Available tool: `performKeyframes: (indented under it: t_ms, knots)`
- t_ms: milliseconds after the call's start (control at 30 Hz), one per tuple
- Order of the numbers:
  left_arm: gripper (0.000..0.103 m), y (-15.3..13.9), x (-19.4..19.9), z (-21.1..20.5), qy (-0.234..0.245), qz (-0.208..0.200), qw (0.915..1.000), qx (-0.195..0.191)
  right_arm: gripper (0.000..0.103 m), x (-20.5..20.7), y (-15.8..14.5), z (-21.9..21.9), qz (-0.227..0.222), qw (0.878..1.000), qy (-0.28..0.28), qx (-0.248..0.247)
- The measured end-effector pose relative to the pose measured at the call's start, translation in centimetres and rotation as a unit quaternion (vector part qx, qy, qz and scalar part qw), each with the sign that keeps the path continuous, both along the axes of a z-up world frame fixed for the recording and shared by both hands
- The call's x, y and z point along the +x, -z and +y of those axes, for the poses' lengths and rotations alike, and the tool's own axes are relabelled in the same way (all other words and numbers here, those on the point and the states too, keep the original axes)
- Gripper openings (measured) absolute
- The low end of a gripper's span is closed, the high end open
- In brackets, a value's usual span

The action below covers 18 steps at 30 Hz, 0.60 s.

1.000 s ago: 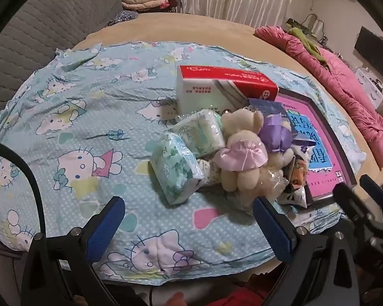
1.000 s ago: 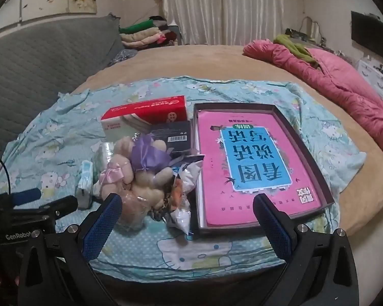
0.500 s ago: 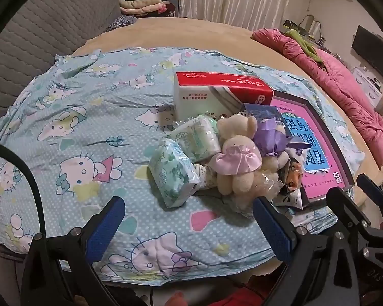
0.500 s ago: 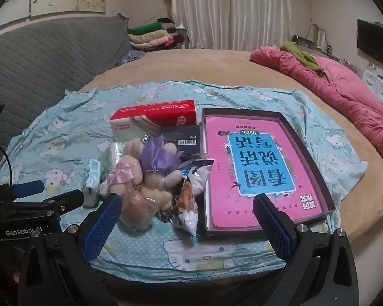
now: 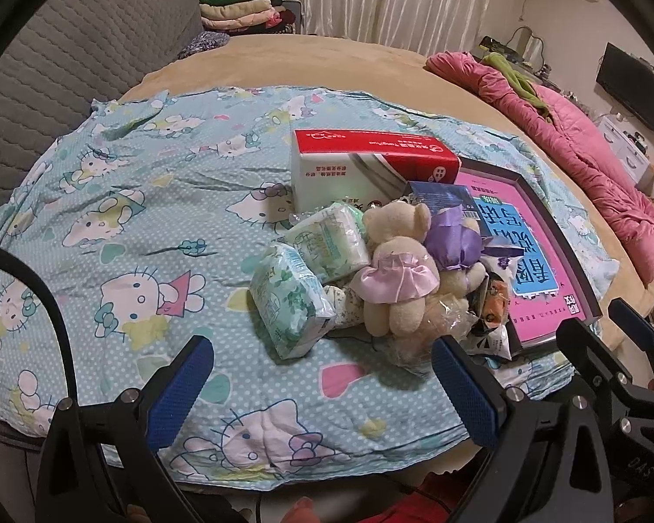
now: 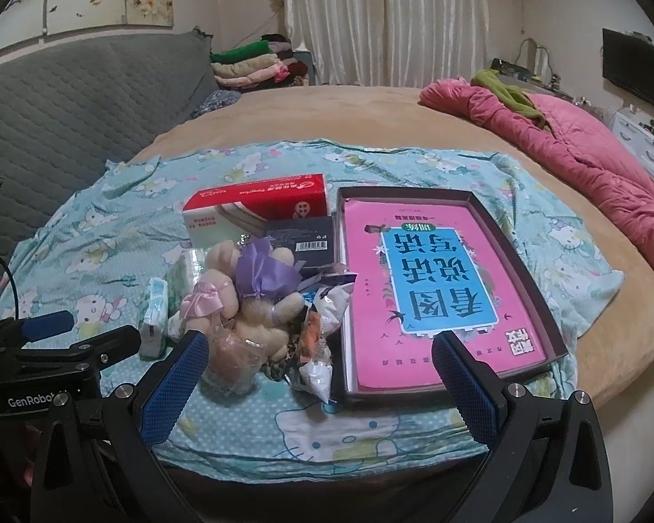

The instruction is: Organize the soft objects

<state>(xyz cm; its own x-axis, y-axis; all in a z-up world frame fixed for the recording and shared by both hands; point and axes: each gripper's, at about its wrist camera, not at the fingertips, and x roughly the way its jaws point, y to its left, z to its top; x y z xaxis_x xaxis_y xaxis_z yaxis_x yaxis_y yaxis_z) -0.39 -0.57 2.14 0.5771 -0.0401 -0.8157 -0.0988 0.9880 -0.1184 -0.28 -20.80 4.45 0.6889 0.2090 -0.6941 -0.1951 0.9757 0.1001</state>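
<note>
A heap of soft things lies on a Hello Kitty cloth (image 5: 122, 226): two cream teddy bears (image 5: 396, 274) with pink and purple bows, two green tissue packs (image 5: 290, 300), a red and white tissue box (image 5: 370, 165) and crinkly snack bags (image 5: 488, 322). In the right wrist view the bears (image 6: 248, 296) sit left of a dark box (image 6: 516, 257) holding a pink book (image 6: 436, 279). My left gripper (image 5: 322, 388) stands open short of the heap, nothing between its fingers. My right gripper (image 6: 318, 388) is open too, near the cloth's front edge.
The cloth covers a round tan bed (image 6: 327, 117). A pink quilt (image 6: 580, 152) lies at the right. A grey quilted headboard (image 5: 65, 65) is on the left, with folded clothes (image 6: 253, 65) at the back. The left gripper's body (image 6: 43, 348) shows at the right wrist view's left edge.
Both grippers have drawn back and tilted up a little, so the heap sits lower and smaller in view. Nothing on the cloth has moved. Both stay open.
</note>
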Motion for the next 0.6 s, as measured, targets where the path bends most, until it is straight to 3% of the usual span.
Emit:
performKeyframes:
  t_ms: [600]
  knots:
    - [0.101, -0.18, 0.04, -0.18, 0.0, -0.005, 1.0, 0.001, 0.103, -0.16, 0.26, 0.54, 0.004, 1.0, -0.01, -0.005]
